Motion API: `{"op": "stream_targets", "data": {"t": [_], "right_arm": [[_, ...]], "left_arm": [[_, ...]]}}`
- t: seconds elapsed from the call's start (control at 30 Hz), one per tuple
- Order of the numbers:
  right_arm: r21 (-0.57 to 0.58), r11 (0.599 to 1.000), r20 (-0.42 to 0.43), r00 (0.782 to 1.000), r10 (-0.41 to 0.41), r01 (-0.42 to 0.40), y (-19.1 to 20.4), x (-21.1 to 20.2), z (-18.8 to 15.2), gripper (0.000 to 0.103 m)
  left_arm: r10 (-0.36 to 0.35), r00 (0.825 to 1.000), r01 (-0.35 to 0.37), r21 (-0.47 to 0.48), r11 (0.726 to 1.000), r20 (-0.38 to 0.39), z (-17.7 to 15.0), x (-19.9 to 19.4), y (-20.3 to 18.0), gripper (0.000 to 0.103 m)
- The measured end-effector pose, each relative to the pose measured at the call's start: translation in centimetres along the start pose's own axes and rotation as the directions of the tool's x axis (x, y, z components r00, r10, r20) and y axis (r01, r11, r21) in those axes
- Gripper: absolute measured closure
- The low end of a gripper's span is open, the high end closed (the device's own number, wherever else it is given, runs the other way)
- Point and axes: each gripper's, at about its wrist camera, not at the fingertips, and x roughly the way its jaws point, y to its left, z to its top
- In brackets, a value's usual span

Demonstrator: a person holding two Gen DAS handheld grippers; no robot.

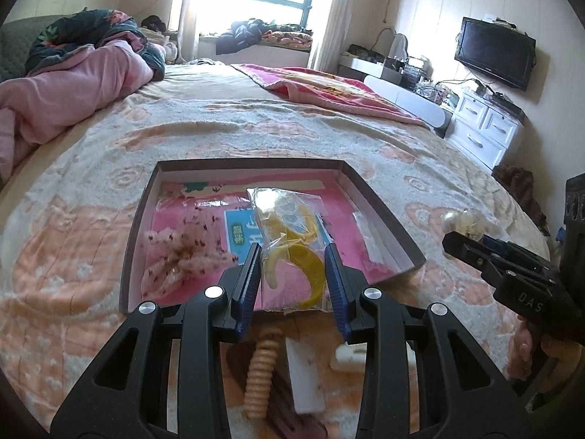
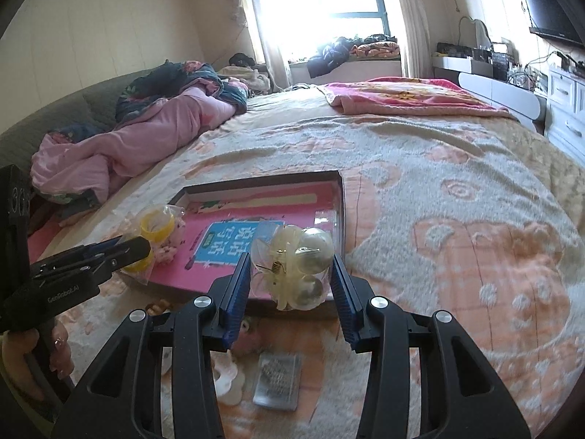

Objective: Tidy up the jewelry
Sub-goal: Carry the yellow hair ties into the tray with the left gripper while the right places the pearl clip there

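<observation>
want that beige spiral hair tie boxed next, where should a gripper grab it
Judging from the left wrist view, take the spiral hair tie across the middle of its coil, coming straight down from above. It lies flat and elongated on the blanket, so closing across its narrow width should hold best.

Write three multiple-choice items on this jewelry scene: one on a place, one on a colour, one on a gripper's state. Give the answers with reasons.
1. Where does the pink floral hair bow lie?
A. in the shallow box
B. on the pink quilt
C. on the dresser

2. What colour is the bagged item between the left gripper's fingers?
A. red
B. yellow
C. black

3. What does the right gripper hold?
A. nothing
B. a comb
C. a pearl hair claw

Answers: A, the bow rests on the box's pink floor; B, the yellow hair clip shows through its clear bag; C, the blue pads flank the claw, lifted above the box.
</observation>
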Motion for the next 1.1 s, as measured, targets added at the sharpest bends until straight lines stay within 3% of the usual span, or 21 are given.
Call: {"op": "stream_targets", "data": {"t": [0.5, 1.1], "right_arm": [[-0.022, 1.0, -0.051, 0.999, -0.009, 0.007, -1.2, 5.1, 2.9, 0.062], [-0.08, 0.997, -0.16, 0.986, -0.035, 0.023, -0.9, 11.3, 3.2, 0.062]], "left_arm": [[0.015, 0.998, -0.016, -0.025, 1.0, -0.064, 0.9, 5.0, 2.3, 0.076], [0.016, 0.99, -0.023, -0.054, 0.998, -0.139, 0.2, 7.7, 4.0, 0.076]]}}
